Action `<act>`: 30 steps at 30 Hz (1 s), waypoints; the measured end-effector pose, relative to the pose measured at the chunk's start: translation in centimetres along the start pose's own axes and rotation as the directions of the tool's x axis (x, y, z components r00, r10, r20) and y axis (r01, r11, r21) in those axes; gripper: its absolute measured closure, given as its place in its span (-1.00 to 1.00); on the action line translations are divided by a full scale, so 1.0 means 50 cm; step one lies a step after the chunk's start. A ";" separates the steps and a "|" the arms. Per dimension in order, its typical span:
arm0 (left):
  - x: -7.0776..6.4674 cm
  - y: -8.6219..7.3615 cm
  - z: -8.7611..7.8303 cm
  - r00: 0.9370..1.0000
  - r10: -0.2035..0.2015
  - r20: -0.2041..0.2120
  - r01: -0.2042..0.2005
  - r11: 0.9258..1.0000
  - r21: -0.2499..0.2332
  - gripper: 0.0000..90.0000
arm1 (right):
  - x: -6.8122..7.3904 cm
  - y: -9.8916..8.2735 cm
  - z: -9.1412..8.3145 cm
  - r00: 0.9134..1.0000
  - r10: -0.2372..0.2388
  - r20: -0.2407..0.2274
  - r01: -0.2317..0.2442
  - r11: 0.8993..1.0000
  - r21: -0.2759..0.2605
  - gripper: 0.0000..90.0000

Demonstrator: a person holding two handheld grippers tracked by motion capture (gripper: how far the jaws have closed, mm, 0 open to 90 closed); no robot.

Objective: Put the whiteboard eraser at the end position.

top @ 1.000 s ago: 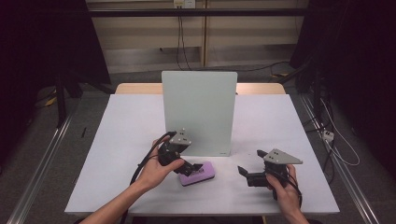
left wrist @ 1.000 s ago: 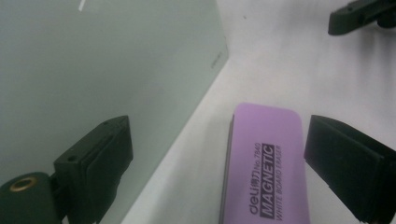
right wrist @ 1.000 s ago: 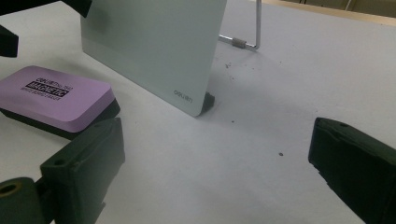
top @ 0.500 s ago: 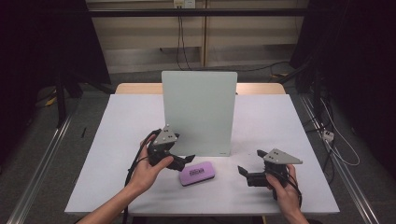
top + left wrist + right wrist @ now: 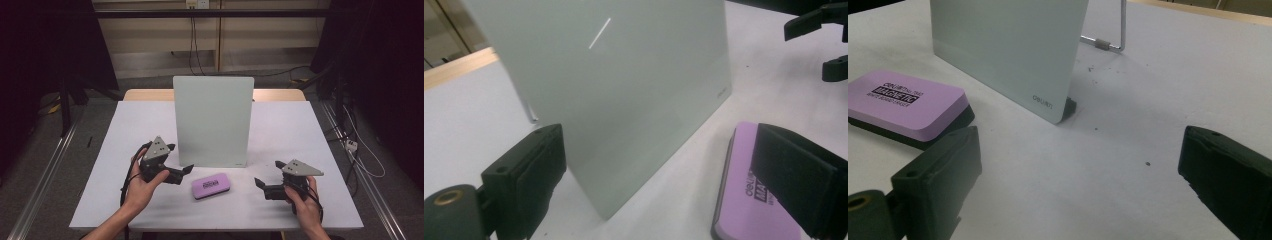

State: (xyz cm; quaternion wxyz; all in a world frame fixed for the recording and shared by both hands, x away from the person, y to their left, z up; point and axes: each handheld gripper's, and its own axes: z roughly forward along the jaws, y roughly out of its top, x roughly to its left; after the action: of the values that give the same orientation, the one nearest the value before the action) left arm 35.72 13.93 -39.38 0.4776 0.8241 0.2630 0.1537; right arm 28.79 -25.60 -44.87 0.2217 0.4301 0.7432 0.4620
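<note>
The left tool point(image 5: 181, 172) hovered with its jaws spread wide and nothing between them, just left of the purple eraser point(image 5: 211, 185). The right tool point(image 5: 265, 184) was likewise open and empty, well to the eraser's right. The eraser lay flat on the white counter point(image 5: 300, 130), label up, its long axis running left to right with the right end tipped slightly away from the person, just in front of the upright board point(image 5: 213, 120). The left gripper view showed a thin white stroke on the board point(image 5: 624, 85) and the eraser point(image 5: 744, 200) just beside its right jaw. The right gripper view showed the wire stand point(image 5: 1113, 30) behind the board point(image 5: 1008, 45) and the eraser's point(image 5: 903, 105) printed label.
</note>
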 end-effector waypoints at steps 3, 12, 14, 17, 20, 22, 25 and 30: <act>0.004 -0.004 -0.014 1.000 -0.009 -0.017 0.009 1.000 -0.016 -0.83 | 0.000 0.000 0.001 1.000 0.001 0.001 -0.001 1.000 0.001 -0.92; 0.023 -0.025 -0.049 0.998 -0.042 -0.053 0.040 0.999 -0.034 -0.84 | 0.000 -0.001 0.000 1.000 0.003 0.006 -0.003 1.000 0.002 -0.92; 0.029 -0.033 -0.056 0.997 -0.052 -0.059 0.050 0.998 -0.034 -0.84 | 0.000 -0.001 -0.001 1.000 0.005 0.006 -0.005 1.000 0.002 -0.92; 0.040 -0.046 -0.066 0.994 -0.093 -0.066 0.090 0.995 -0.041 -0.88 | -0.001 -0.002 -0.002 1.000 0.005 0.009 -0.005 1.000 0.003 -0.92; 0.044 -0.058 -0.078 0.994 -0.084 -0.067 0.081 0.995 -0.054 -0.89 | -0.001 -0.003 -0.003 1.000 0.007 0.010 -0.007 1.000 0.002 -0.92; 0.043 -0.063 -0.085 0.992 -0.093 -0.087 0.088 0.995 -0.055 -0.90 | -0.001 -0.003 -0.003 1.000 0.005 0.012 -0.005 1.000 0.002 -0.92; 0.045 -0.070 -0.096 0.989 -0.107 -0.103 0.101 0.993 -0.062 -0.89 | -0.001 -0.003 -0.003 1.000 0.007 0.013 -0.007 1.000 0.004 -0.91; 0.044 -0.089 -0.110 0.985 -0.119 -0.121 0.112 0.992 -0.064 -0.89 | -0.001 -0.004 -0.004 1.000 0.007 0.016 -0.007 1.000 0.004 -0.92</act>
State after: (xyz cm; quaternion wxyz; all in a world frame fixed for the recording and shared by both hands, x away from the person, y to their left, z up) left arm 33.44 20.89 -40.51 0.4915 0.7824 0.3353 0.1842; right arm 28.62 -25.78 -44.95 0.2254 0.4367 0.7408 0.4579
